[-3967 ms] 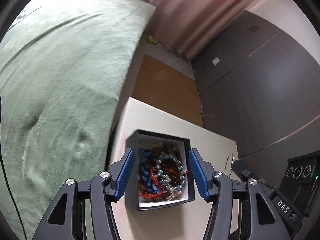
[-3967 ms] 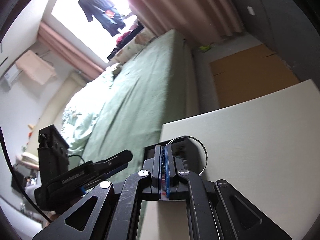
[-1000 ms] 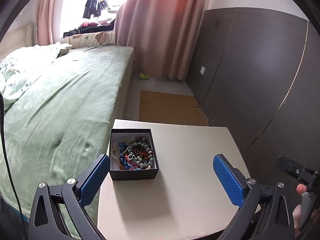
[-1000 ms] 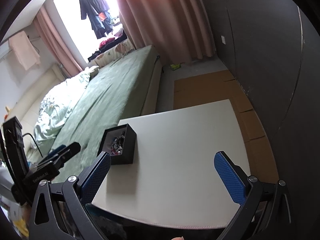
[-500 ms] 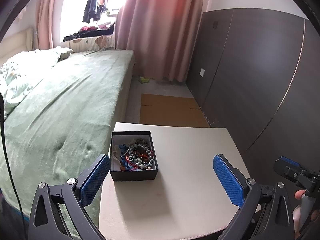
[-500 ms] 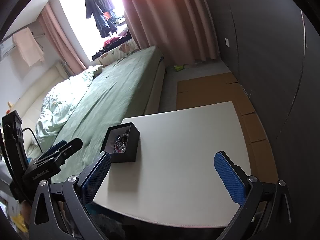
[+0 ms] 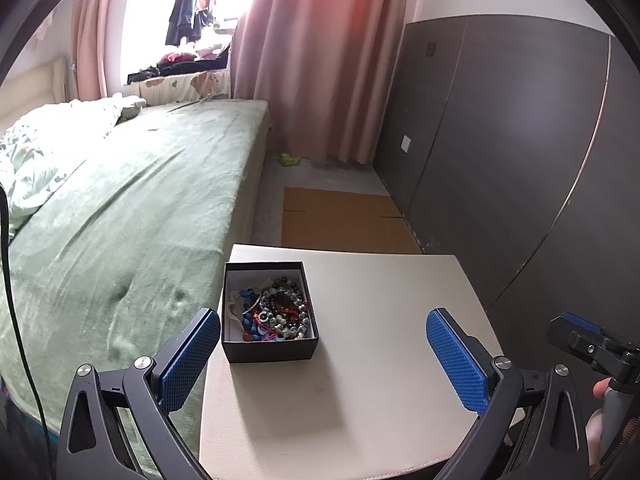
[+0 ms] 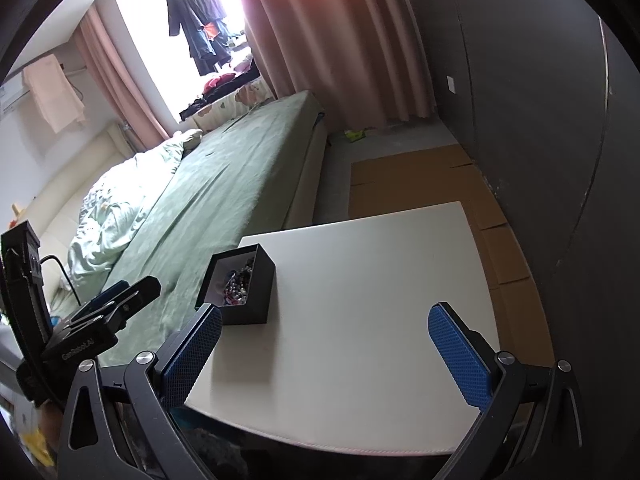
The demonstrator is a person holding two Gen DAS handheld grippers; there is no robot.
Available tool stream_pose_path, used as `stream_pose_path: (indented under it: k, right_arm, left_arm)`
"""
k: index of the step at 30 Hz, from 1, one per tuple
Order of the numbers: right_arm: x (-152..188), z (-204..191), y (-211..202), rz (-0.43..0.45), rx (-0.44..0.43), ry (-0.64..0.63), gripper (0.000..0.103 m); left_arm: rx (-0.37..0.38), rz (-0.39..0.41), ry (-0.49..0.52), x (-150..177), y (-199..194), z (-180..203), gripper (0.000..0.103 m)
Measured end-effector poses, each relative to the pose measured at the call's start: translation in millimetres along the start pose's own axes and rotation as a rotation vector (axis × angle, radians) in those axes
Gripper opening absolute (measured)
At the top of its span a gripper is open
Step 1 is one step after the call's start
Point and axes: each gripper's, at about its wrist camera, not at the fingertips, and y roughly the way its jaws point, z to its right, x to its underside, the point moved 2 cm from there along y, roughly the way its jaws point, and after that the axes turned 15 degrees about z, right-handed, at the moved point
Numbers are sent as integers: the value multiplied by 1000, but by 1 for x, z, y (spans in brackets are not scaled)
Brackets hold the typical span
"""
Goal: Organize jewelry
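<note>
A small black box with a white lining stands on the left part of a white table. It is filled with beaded bracelets in grey, red, brown and blue. My left gripper is open, held back from the table's near edge, with nothing between its blue pads. My right gripper is open too, empty, above the near edge of the table. In the right wrist view the left gripper shows at the lower left.
A bed with a green blanket runs along the table's left side. Dark wardrobe panels stand to the right. Flat cardboard lies on the floor beyond the table, before pink curtains. A hand holds the right gripper's handle.
Four seconds ago the left gripper flanked the box and the right was shut by it. Both have since opened wide and pulled back; in the last second they barely shifted.
</note>
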Motion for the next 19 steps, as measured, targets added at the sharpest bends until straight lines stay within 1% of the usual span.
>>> stream_pose_path:
  k: [9,14,19]
  right_arm:
    - [-1,1,0,-3,4,-1,103]
    - [1,2,3,-13,9,-2,103]
    - [5,2,6,-29,20,-18,103]
  left_arm:
    - [12,-2,-6,0,0,-1,103]
    - [5,10,31,1,0,6,103]
    - [5,-20,39,12,4,7,103]
